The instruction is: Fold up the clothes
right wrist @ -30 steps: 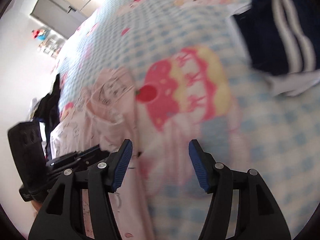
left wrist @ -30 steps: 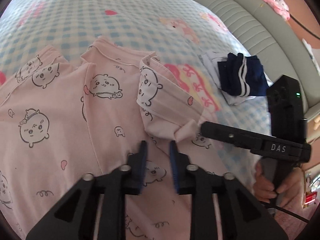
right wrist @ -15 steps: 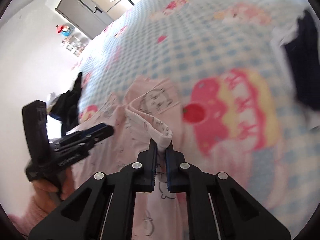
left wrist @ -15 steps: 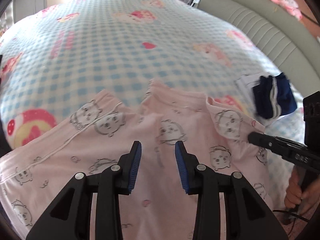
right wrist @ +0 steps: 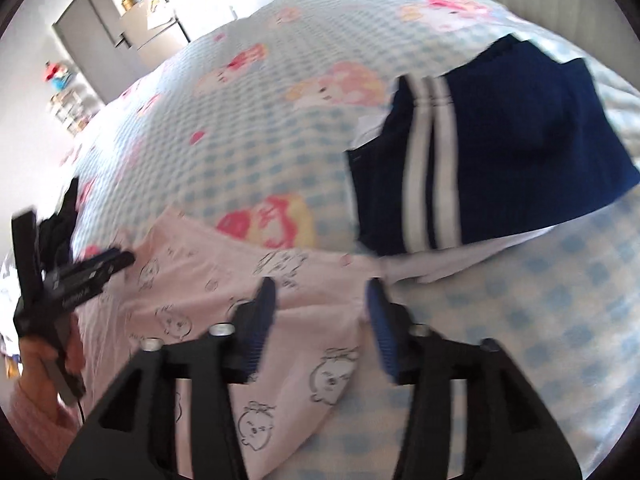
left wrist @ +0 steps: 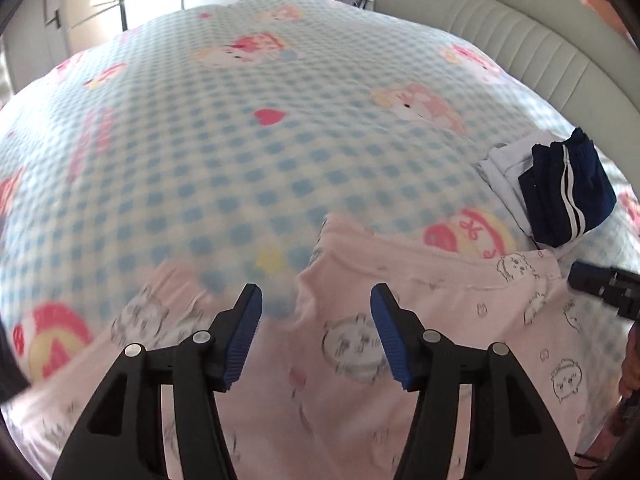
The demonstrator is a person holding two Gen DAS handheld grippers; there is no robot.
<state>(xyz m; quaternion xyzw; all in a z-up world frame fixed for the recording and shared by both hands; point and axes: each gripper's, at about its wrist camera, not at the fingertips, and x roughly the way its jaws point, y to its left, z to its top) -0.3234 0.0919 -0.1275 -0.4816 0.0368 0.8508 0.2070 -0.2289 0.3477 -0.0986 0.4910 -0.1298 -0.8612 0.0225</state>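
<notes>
The left tongs (left wrist: 316, 334) stand wide apart with nothing between the blue pads, poised over the pink garment (left wrist: 420, 344). The right tongs (right wrist: 320, 320) are likewise spread wide and grip nothing; their pads hang above the same garment's right-hand edge.

The pink garment, printed with small cartoon faces, lies spread flat on the bed (left wrist: 240, 152), its far edge running across just ahead of both tongs. In the left wrist view the tip of the right-hand tool shows at the garment's right side.

The bed's cover is blue-and-white check with pink cartoon figures. Just beyond the garment's right corner sits a folded navy piece with white stripes (right wrist: 500, 160), resting on a folded white piece (left wrist: 504, 172). In the right wrist view a hand (right wrist: 44, 364) holds the left tool at the far left. A padded grey headboard (left wrist: 500, 40) curves behind the bed.
</notes>
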